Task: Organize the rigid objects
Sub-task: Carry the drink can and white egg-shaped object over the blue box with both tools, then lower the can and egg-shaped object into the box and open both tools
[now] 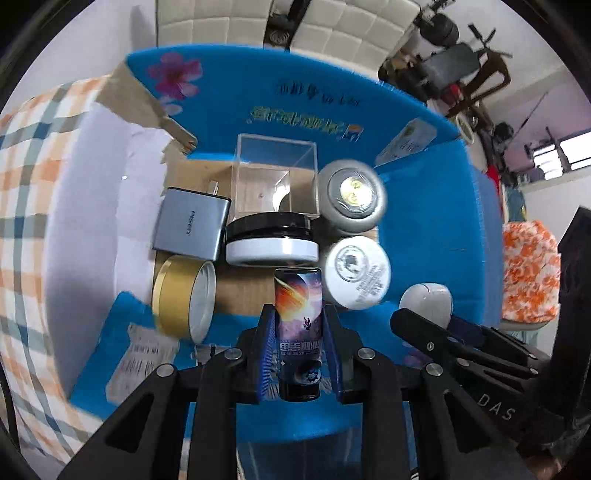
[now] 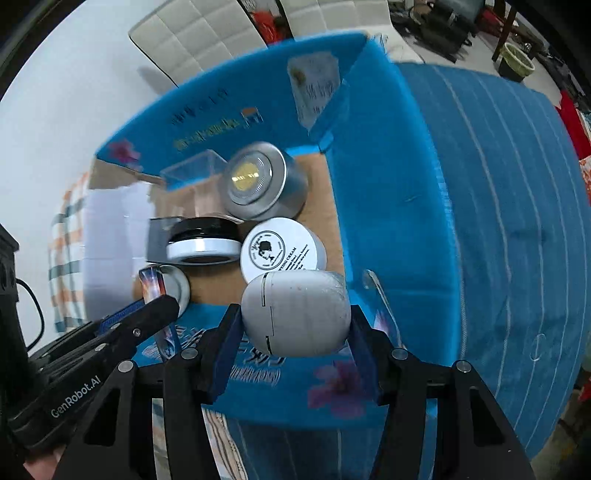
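My left gripper (image 1: pixel 298 317) is shut on a slim can with a space print (image 1: pixel 298 314), held over the near edge of a blue cardboard box (image 1: pixel 424 206). My right gripper (image 2: pixel 293 314) is shut on a white egg-shaped case (image 2: pixel 295 310), also above the box's near edge. Inside the box lie a clear acrylic box (image 1: pixel 275 173), a grey charger (image 1: pixel 190 227), a black-and-white jar (image 1: pixel 271 240), a silver tin with a gold centre (image 1: pixel 351 195), a white cream jar (image 1: pixel 356 271) and a gold tin (image 1: pixel 181 295). The white case (image 1: pixel 426 301) shows at the right of the left wrist view.
A checked cloth (image 1: pixel 33 184) lies left of the box, and the box's blue flaps (image 2: pixel 498 221) spread out to the right. White padded chairs (image 1: pixel 295 22) stand behind. The left gripper's arm (image 2: pixel 110 332) crosses the lower left of the right wrist view.
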Available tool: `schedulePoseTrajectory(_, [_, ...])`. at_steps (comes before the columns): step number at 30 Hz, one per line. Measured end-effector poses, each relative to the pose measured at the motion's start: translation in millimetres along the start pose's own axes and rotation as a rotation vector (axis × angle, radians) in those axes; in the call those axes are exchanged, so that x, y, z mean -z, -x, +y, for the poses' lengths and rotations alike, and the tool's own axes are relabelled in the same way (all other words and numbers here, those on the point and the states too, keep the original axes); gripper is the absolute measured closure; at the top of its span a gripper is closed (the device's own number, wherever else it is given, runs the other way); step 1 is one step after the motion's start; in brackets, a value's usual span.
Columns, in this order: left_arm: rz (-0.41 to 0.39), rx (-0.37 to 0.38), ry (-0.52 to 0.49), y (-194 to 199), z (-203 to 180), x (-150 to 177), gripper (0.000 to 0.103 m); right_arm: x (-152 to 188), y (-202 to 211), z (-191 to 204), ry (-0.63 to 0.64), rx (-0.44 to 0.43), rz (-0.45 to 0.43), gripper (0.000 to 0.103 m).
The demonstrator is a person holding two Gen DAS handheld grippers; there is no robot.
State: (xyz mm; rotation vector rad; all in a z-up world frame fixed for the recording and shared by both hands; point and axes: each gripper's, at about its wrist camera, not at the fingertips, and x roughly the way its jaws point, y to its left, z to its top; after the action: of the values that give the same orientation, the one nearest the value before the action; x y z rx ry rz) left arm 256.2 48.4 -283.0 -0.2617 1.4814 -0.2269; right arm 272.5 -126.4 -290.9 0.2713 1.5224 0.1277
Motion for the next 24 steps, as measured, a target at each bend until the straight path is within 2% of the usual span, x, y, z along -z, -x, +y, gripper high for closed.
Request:
schedulePoseTrajectory(9, [0.106,-0.051,-0.015,-34.2,9.7,-4.8,0.081,-3.5,-39.8,6.1,0.022,0.099,0.067,0.044])
schedulePoseTrajectory(18, [0.116,-0.133,-0.038,-30.4,11.1,4.1,0.078,0.8,-54.4,7.0,0.028,0.133,0.097,0.043])
schedulePoseTrajectory(19, [0.106,-0.15,-0.045,-27.5,9.9,5.4,0.074,1.0,-55.5,7.4,0.029,0.138,0.101,0.043])
schedulePoseTrajectory(22, [0.066,-0.183,-0.059,-14.3,9.3,8.3,0.051,1.8,-56.7,14.0,0.038,0.161,0.108,0.043])
schedulePoseTrajectory(24, [0.034,-0.197,-0.062,-3.4,10.9,10.3,0.029,3.7,-52.7,16.2,0.054,0.175,0.094,0.036])
